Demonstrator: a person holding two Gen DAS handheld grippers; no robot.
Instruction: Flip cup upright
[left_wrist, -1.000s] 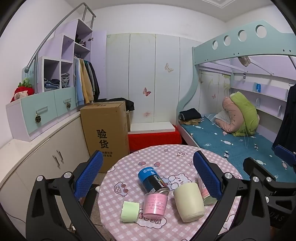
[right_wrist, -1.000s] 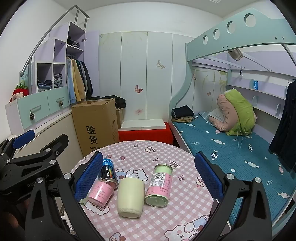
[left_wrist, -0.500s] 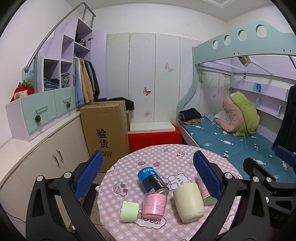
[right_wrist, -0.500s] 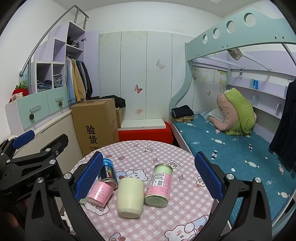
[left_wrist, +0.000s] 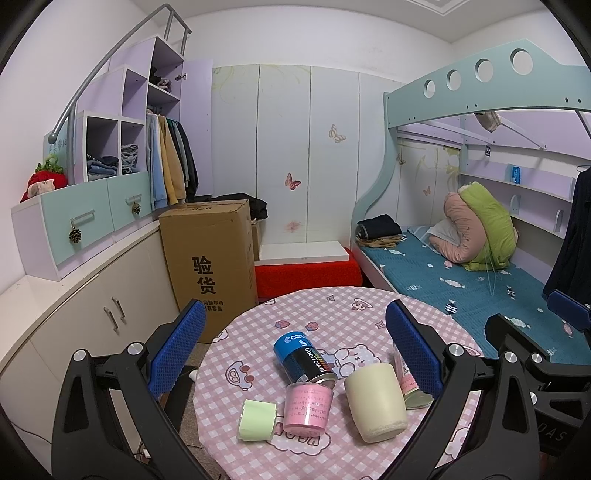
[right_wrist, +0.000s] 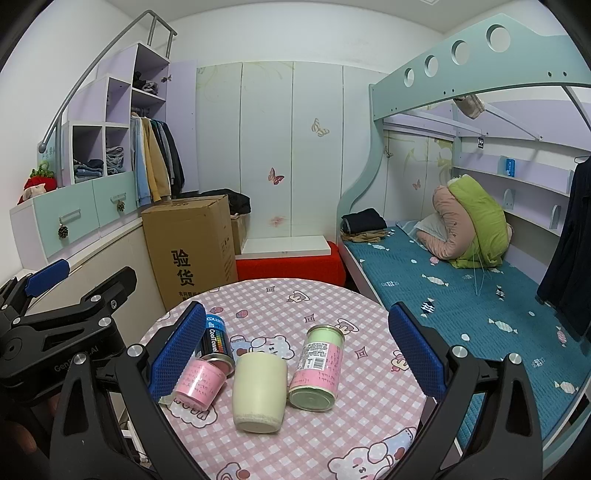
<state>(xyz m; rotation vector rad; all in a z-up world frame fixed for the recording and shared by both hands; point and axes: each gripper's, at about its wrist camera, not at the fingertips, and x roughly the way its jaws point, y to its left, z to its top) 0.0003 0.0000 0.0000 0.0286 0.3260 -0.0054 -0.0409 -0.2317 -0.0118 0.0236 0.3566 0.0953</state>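
Observation:
A cream cup (left_wrist: 375, 400) lies on its side on the round table with the pink checked cloth (left_wrist: 332, 306), its base end towards me; it also shows in the right wrist view (right_wrist: 259, 391). My left gripper (left_wrist: 295, 347) is open and empty, held above the table's near left part. My right gripper (right_wrist: 295, 343) is open and empty, above the table with the cup between and below its fingers. Neither gripper touches the cup.
Around the cup lie a pink can (left_wrist: 307, 410), a blue and black can (left_wrist: 303, 356), a green and pink can (right_wrist: 318, 367) and a light green roll (left_wrist: 256, 419). A cardboard box (left_wrist: 210, 258) stands behind the table, cabinets at left, a bunk bed (left_wrist: 461, 266) at right.

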